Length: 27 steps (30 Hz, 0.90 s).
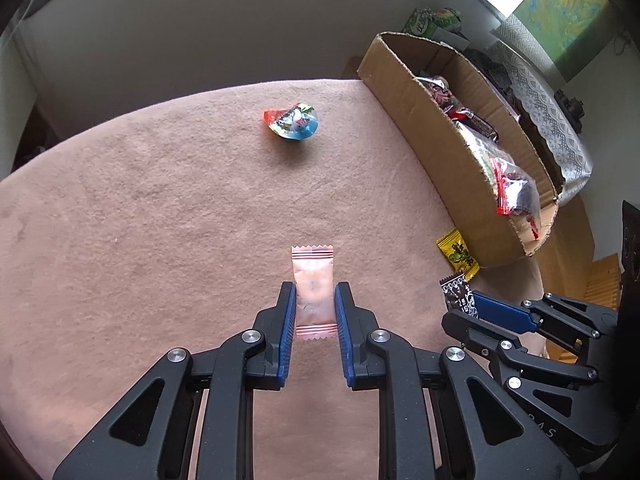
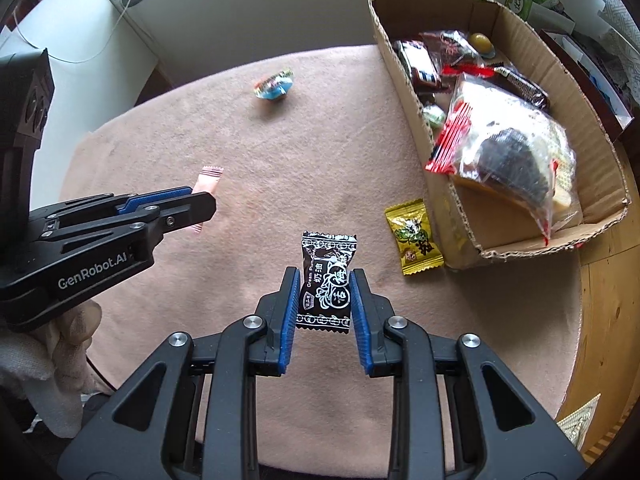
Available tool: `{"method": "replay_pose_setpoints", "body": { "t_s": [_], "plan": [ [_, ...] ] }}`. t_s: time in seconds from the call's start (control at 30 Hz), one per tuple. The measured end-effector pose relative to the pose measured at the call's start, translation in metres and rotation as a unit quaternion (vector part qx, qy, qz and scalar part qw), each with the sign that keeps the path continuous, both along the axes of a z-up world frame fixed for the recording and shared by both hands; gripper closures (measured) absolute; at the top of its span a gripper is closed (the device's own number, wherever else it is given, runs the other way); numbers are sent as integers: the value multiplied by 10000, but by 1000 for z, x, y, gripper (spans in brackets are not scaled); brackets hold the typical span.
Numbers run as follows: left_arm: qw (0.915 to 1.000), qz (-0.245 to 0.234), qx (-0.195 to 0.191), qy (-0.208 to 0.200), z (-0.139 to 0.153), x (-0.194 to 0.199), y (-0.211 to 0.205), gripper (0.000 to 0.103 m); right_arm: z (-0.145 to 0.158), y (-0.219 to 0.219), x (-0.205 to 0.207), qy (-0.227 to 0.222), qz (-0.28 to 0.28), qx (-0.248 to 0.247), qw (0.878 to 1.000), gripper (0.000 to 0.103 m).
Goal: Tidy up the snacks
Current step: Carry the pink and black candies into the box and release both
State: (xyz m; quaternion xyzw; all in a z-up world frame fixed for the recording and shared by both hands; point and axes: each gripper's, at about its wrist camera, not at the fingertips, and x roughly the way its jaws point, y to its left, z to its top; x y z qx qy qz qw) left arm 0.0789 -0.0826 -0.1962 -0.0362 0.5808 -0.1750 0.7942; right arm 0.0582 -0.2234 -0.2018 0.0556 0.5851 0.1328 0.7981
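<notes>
My left gripper is shut on a pink candy packet, its blue pads against both sides. My right gripper is shut on a black candy packet with white writing. The black packet also shows in the left wrist view, and the pink packet shows in the right wrist view behind the left gripper. A yellow candy packet lies on the pink cloth beside the cardboard box. A blue and red jelly cup sits farther back on the cloth.
The cardboard box at the right holds several snacks, among them a clear bag with red stripes. Green boxes stand behind it. The wooden table edge shows at the right of the cloth.
</notes>
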Motion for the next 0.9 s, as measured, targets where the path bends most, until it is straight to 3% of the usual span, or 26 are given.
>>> {"method": "replay_pose_setpoints", "body": {
  "t_s": [0.5, 0.9],
  "plan": [
    [9984, -166, -394, -358, 41, 21, -27, 85, 67, -55, 10, -678, -535, 39, 9963, 77],
    [9958, -584, -461, -542, 58, 37, -74, 85, 71, -116, 26, -781, -1002, -342, 9913, 77]
  ]
}}
